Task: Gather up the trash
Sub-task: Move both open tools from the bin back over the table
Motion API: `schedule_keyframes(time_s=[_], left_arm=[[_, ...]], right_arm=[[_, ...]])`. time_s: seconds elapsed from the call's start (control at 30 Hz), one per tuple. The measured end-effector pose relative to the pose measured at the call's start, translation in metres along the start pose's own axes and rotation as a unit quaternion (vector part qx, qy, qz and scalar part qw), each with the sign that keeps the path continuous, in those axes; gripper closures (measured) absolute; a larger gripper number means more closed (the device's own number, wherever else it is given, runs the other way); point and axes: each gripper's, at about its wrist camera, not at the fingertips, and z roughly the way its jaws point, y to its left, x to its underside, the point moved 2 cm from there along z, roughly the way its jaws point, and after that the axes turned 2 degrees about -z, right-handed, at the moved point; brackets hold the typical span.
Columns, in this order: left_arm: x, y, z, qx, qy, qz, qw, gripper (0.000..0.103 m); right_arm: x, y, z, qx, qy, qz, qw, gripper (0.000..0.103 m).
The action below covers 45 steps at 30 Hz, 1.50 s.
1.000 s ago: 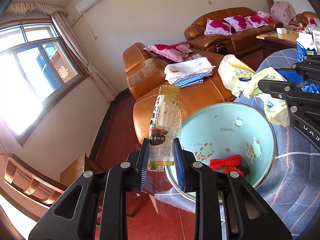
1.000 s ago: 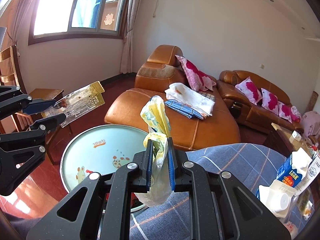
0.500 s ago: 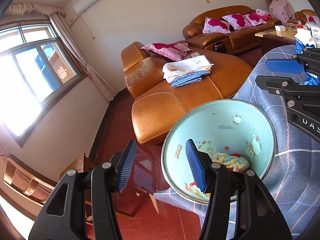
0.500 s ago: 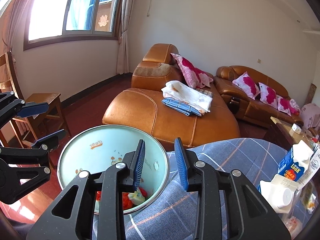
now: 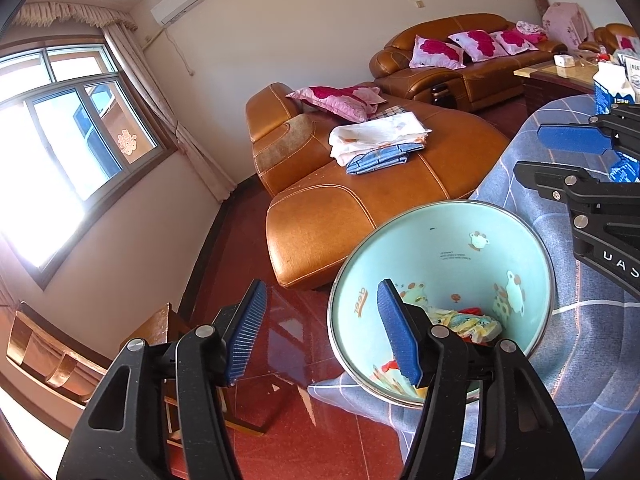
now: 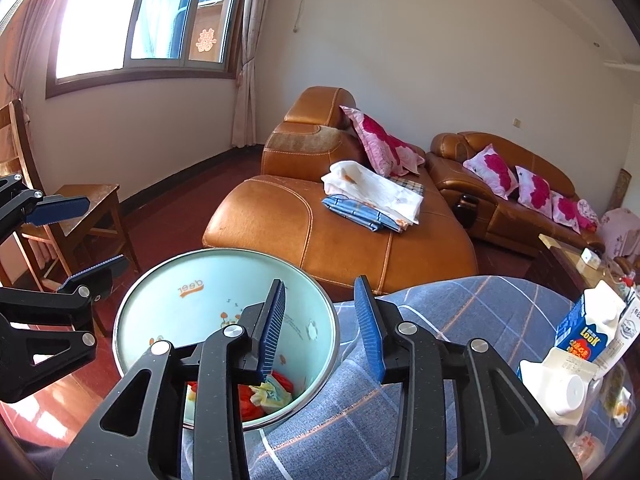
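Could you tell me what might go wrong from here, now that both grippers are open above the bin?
1. The bin stands right at the edge of the checked tablecloth; a swing of the left hand-held gripper or right hand-held gripper might knock it over and spill the wrappers.
2. The blue milk carton stands upright among other cartons; a hasty reach could topple it.

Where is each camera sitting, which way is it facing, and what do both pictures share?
Left wrist: rides the open left gripper, facing the bin, sofa and window; the right gripper shows at right.
Right wrist: rides the open right gripper, facing bin and sofa; the left gripper shows at left.
Shared: bin, sofa, blue carton.
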Motion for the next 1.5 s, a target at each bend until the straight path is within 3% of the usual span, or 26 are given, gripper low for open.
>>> schedule_keyframes(time_s=[0.63, 0.9, 1.0, 1.23, 1.5], left_arm=[[-0.005, 0.008, -0.017, -0.012, -0.015, -0.004, 0.9998, 0.042], [-0.009, 0.012, -0.03, -0.019, -0.027, -0.008, 0.9994, 0.033], [-0.011, 0.013, -0.037, -0.017, -0.034, -0.011, 0.9992, 0.031], [-0.015, -0.01, -0.062, 0.018, -0.057, -0.007, 0.9982, 0.031], [-0.011, -0.074, -0.101, 0.099, -0.085, 0.037, 0.9908, 0.028]], right_arm=[[-0.008, 0.002, -0.01, 0.003, -0.013, 0.001, 1.0, 0.059], [-0.016, -0.002, -0.03, 0.013, -0.029, 0.014, 0.999, 0.044], [-0.022, -0.006, -0.045, 0.021, -0.036, 0.024, 0.999, 0.043], [-0.016, -0.028, -0.098, 0.065, -0.045, 0.059, 0.995, 0.039], [0.044, -0.079, -0.164, 0.159, -0.021, 0.123, 0.979, 0.037]])
